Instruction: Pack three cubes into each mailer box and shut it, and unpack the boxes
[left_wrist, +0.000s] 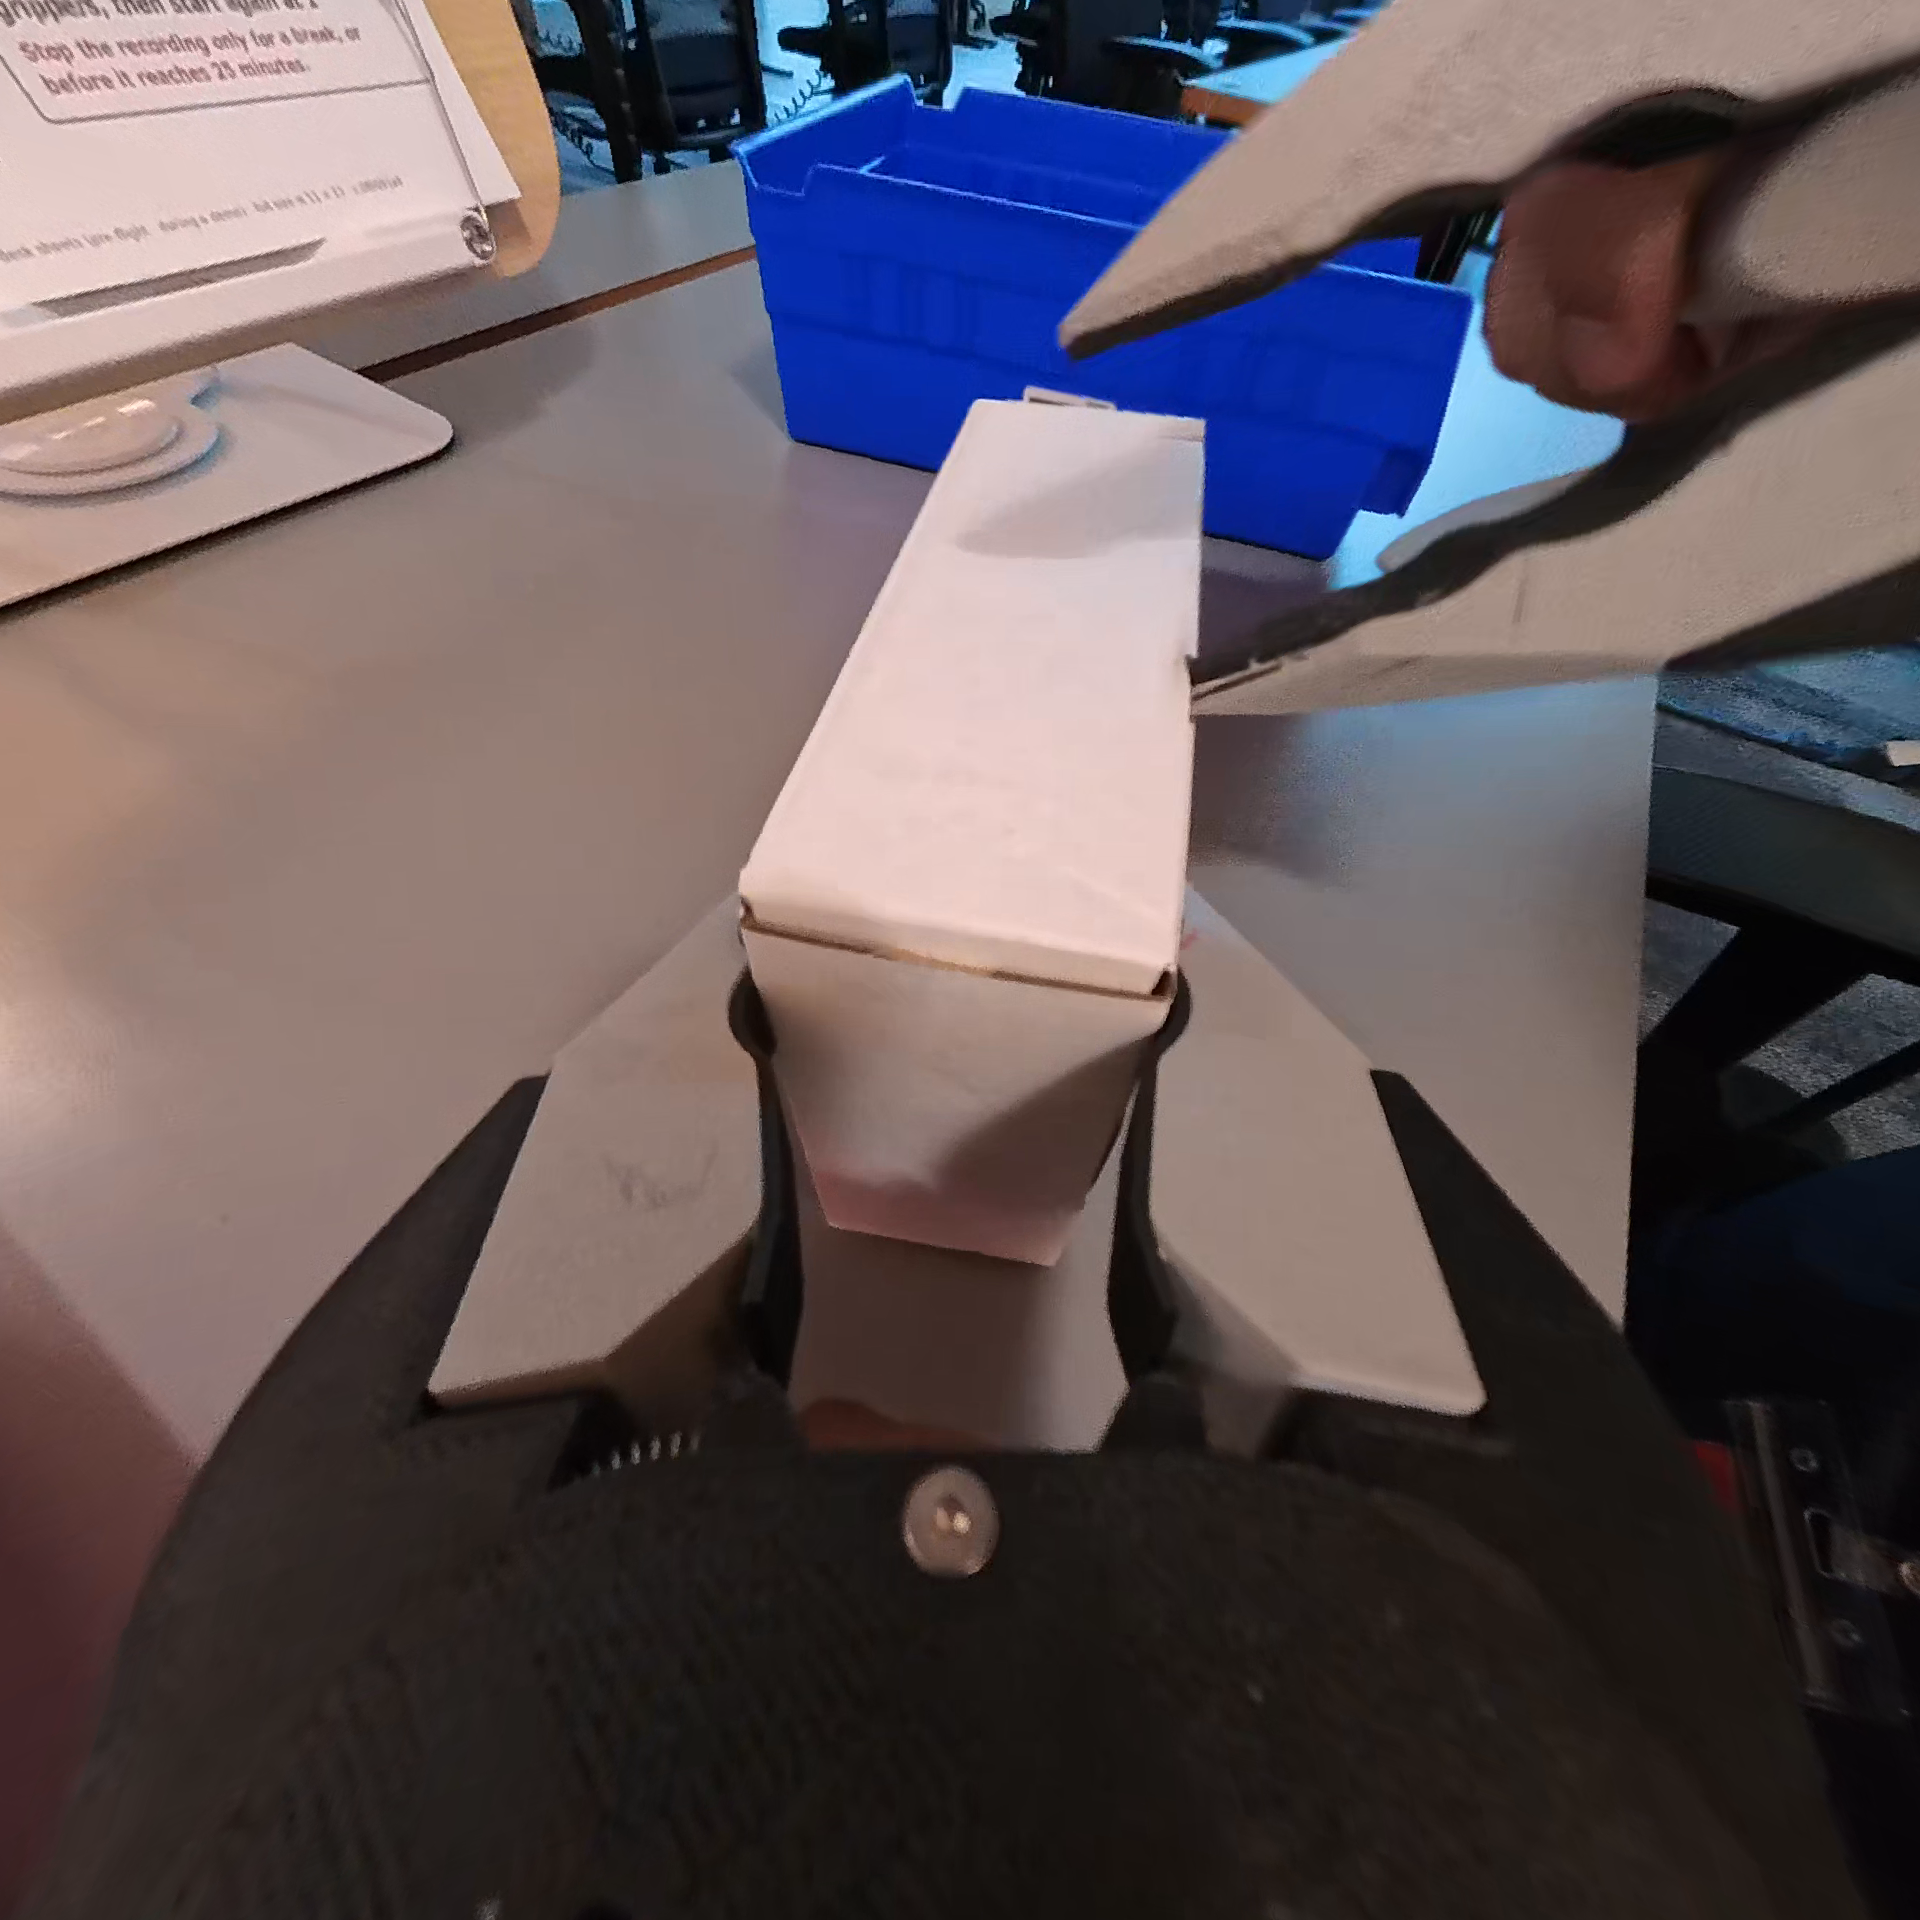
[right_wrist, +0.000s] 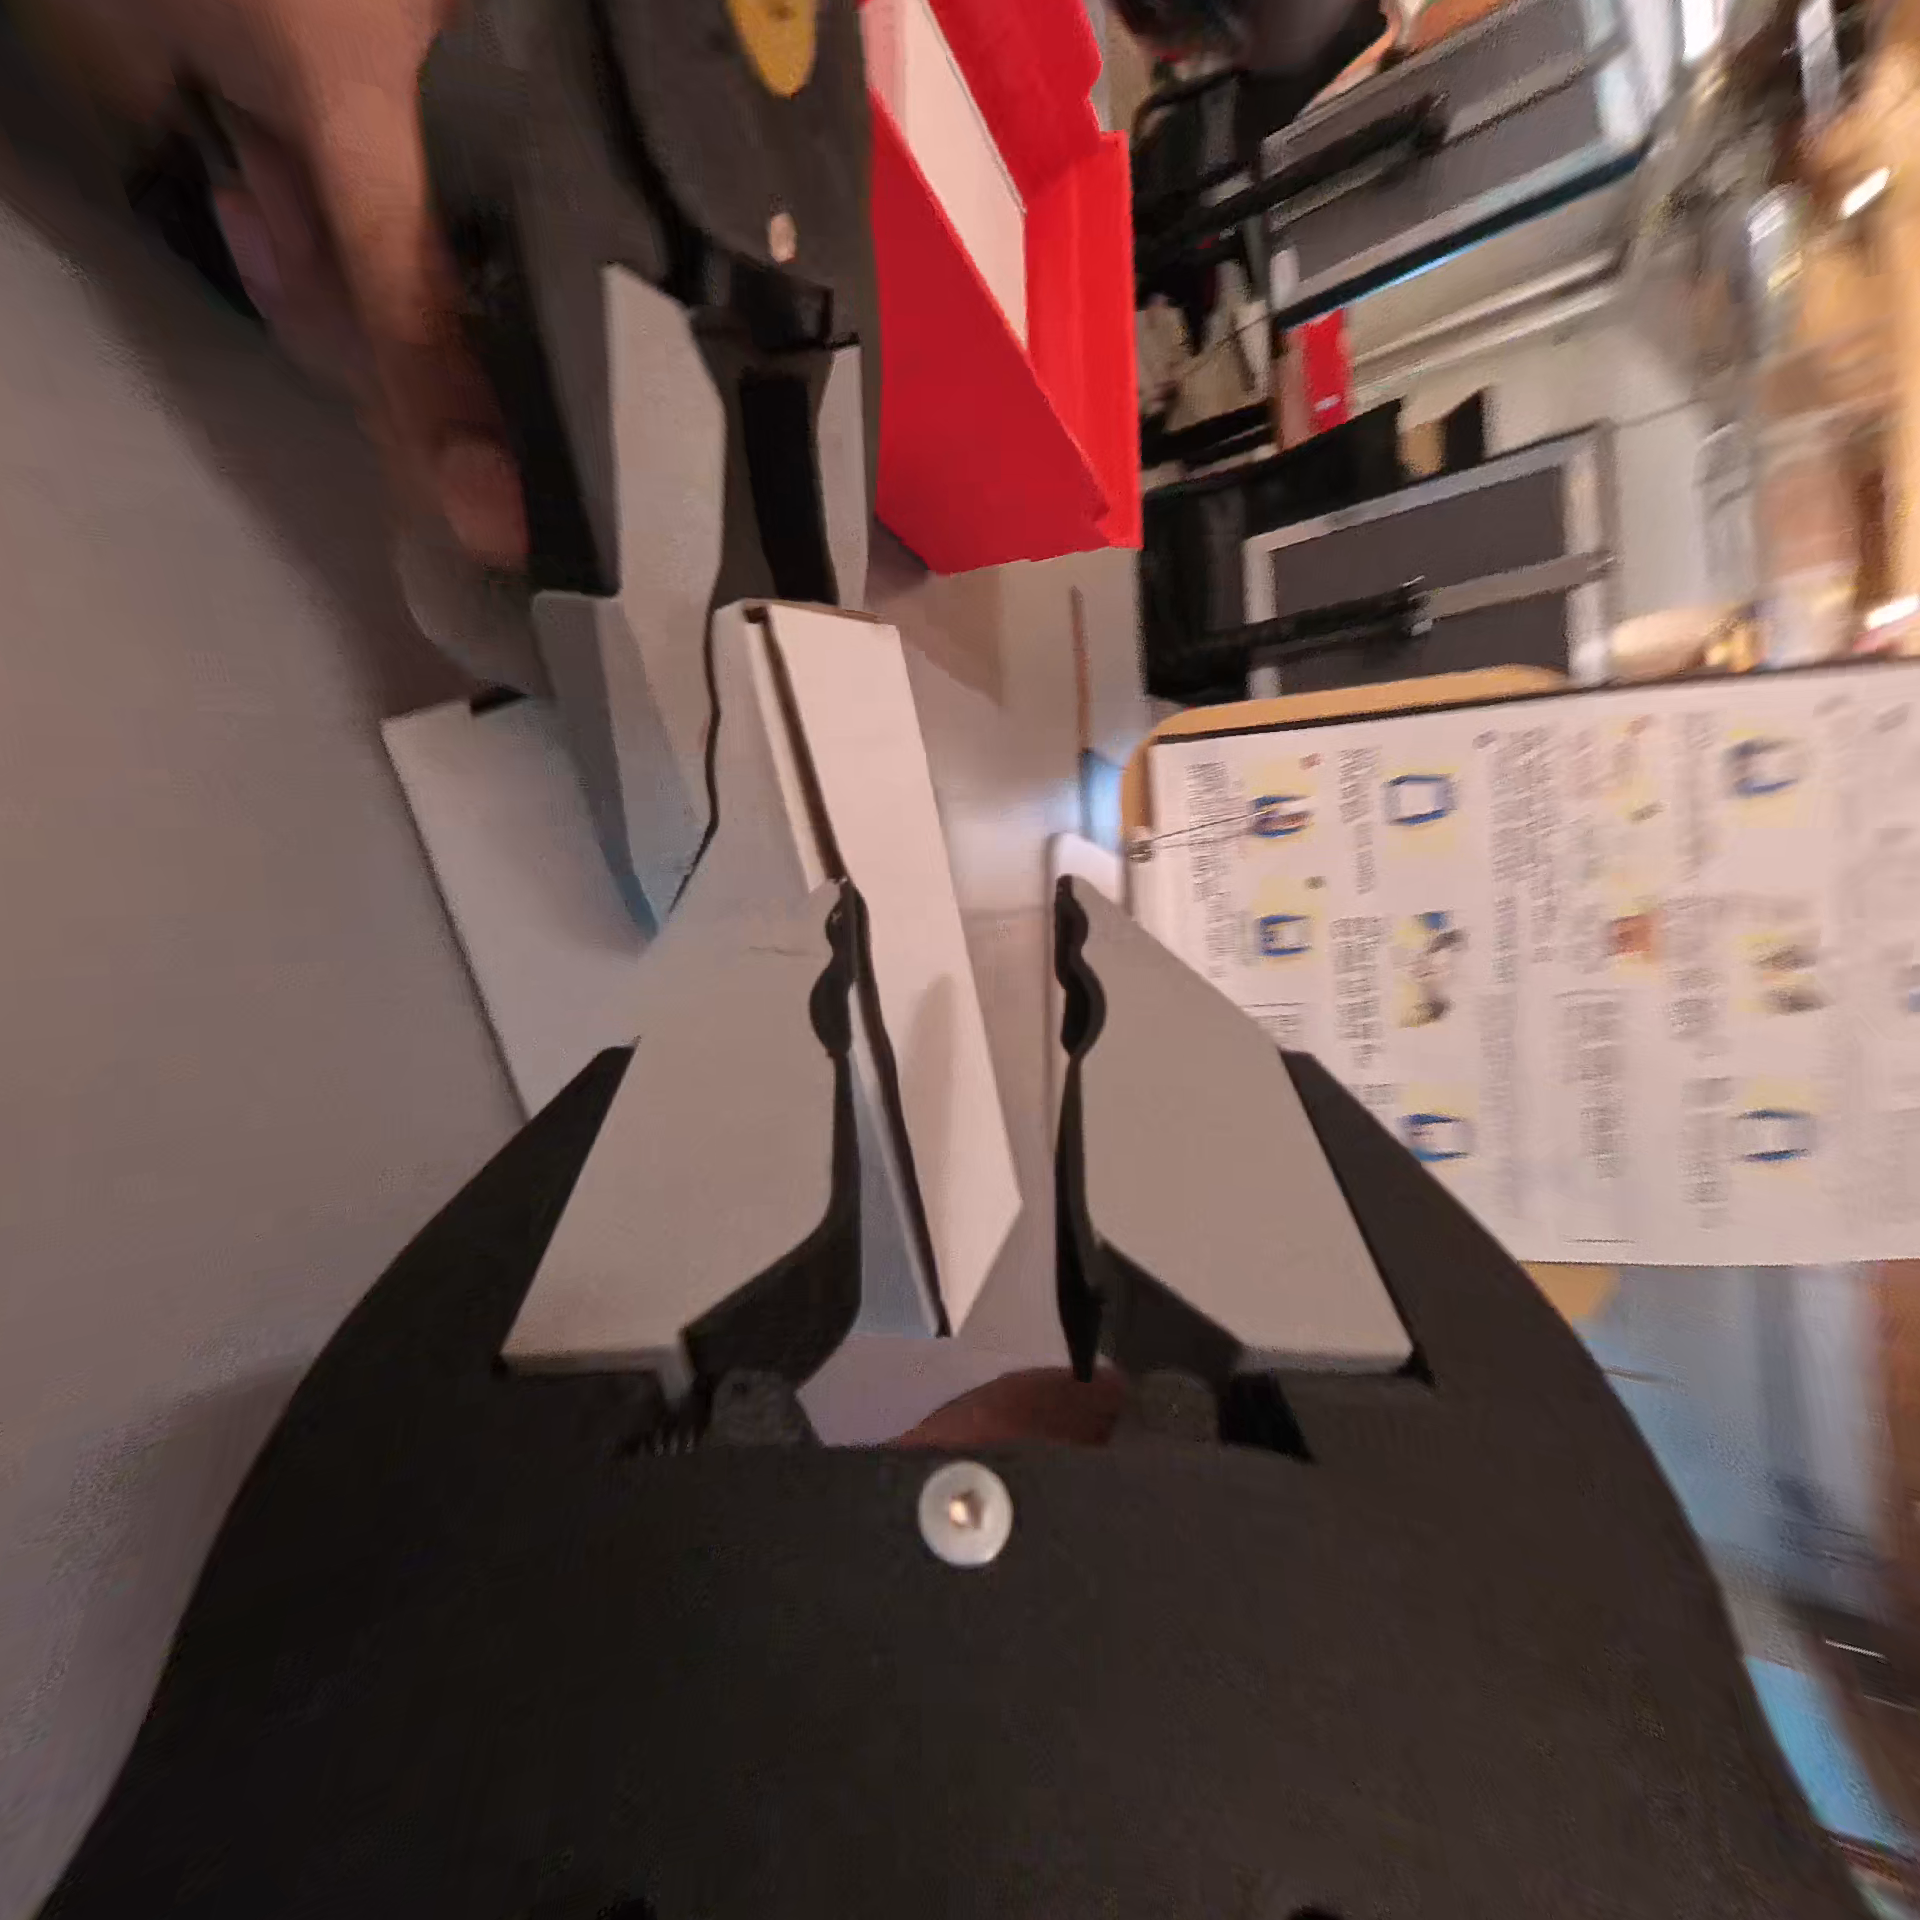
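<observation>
Left gripper (left_wrist: 961, 1029) clamping mailer box (left_wrist: 997, 727), right gripper (right_wrist: 956, 935) open

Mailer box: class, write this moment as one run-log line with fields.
left gripper: shut on mailer box | right gripper: open, at box's far end | box: lid closed | behind: blue bin

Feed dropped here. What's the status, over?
Left hand-held gripper shut on white box. Right hand-held gripper open, straddling the box's far end. Lid shut. Blue bin behind, clear of it.
</observation>
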